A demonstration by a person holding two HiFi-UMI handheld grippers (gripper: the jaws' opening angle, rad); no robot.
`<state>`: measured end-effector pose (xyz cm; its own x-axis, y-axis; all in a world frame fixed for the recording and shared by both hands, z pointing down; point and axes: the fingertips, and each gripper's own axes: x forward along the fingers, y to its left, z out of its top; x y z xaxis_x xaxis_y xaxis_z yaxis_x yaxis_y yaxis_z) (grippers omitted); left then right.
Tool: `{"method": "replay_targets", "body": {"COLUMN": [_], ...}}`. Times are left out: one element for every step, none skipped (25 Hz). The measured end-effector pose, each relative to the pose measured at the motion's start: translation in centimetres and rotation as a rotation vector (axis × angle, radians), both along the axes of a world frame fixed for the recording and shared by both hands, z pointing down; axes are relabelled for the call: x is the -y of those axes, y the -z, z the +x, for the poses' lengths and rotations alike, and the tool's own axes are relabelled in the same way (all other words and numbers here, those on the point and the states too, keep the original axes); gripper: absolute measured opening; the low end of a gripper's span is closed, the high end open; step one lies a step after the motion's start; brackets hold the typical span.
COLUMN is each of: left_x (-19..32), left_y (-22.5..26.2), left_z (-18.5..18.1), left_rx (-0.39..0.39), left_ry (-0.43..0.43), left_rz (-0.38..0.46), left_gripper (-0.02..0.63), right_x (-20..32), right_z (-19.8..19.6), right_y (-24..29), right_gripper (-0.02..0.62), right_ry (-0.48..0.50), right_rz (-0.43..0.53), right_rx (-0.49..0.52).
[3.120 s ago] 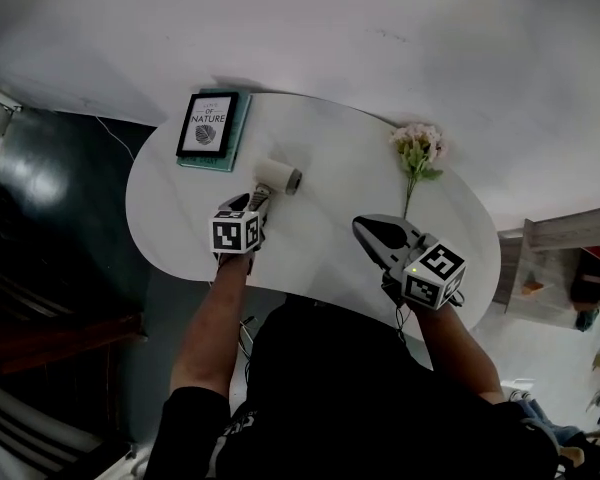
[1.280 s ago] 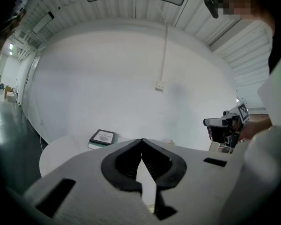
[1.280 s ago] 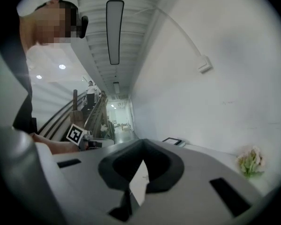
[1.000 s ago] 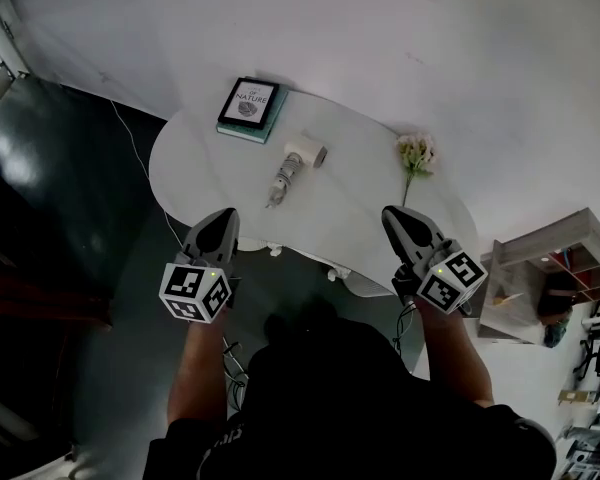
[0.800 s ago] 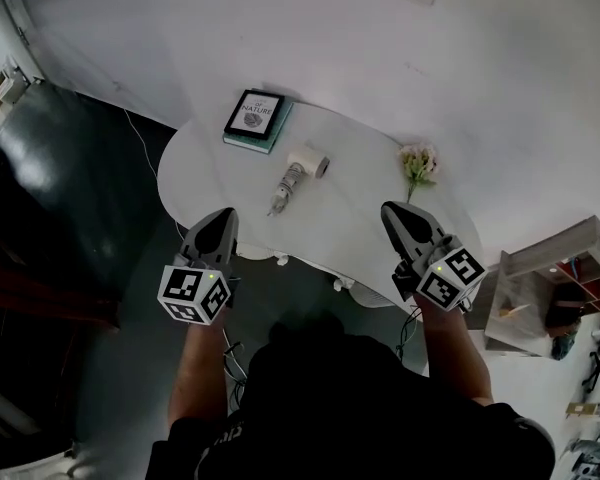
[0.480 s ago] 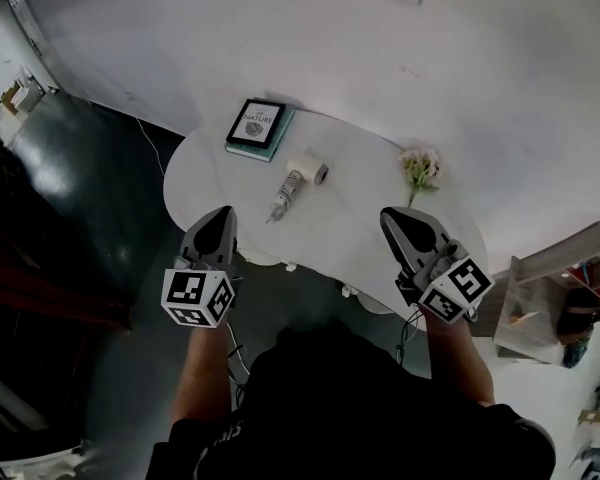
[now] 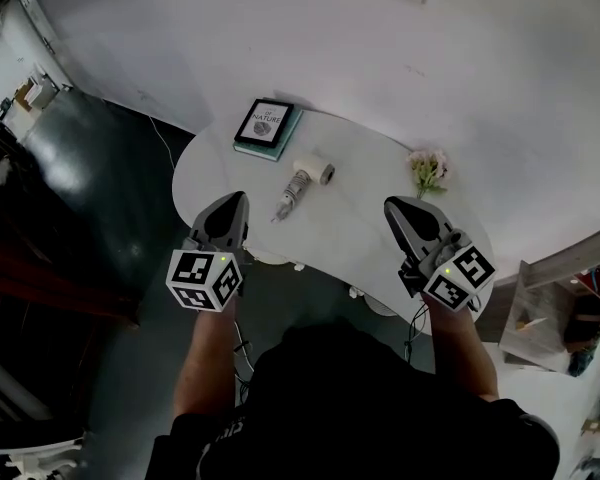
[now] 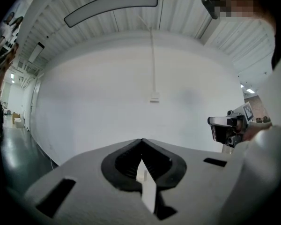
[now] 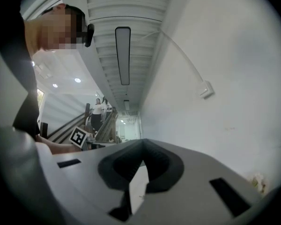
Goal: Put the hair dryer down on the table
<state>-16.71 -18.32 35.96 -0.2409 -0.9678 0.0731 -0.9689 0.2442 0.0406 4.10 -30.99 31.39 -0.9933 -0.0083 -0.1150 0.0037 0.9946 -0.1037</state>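
Lying flat on the table point(image 7: 370, 223), a pale hair dryer point(image 7: 302, 179).

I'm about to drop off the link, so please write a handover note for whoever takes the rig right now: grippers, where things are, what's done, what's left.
Left gripper: shut, empty, held near the table's front edge.
Right gripper: shut, empty, held near the front edge too.
Hair dryer: lying on the table, clear of both grippers, between the book and the flowers.
Done: the dryer is down on the table.
Left: nothing evident for this task.
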Motion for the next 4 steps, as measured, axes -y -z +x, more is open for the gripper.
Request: {"method": "replay_targets", "body": {"left_x": [0.07,0.12,0.17,0.23], "left_y": [-0.1,-0.21,-0.34,-0.48], "left_z": [0.08,0.15,0.22,0.28], "left_rx": [-0.006,-0.012,-0.018,-0.023], "left_ry": [0.002,0.005,0.008,0.012], "left_rz": [-0.001,-0.002,-0.004,-0.006], "left_gripper": [0.008,0.008,0.008,0.008], "right_x": [0.04,0.08,0.12,0.15], "right_z": [-0.07,-0.14,-0.21,-0.29], "right_y": [-0.05,-0.12,-0.19,-0.27], "right_gripper": [0.003,0.003,0.003,0.003], "right_ry": [0.002,0.004,0.006,0.008], "right_rz": [-0.001,-0.002,-0.002,-0.003], "right_rx": [0.0,-0.001,-0.002,-0.003]}}
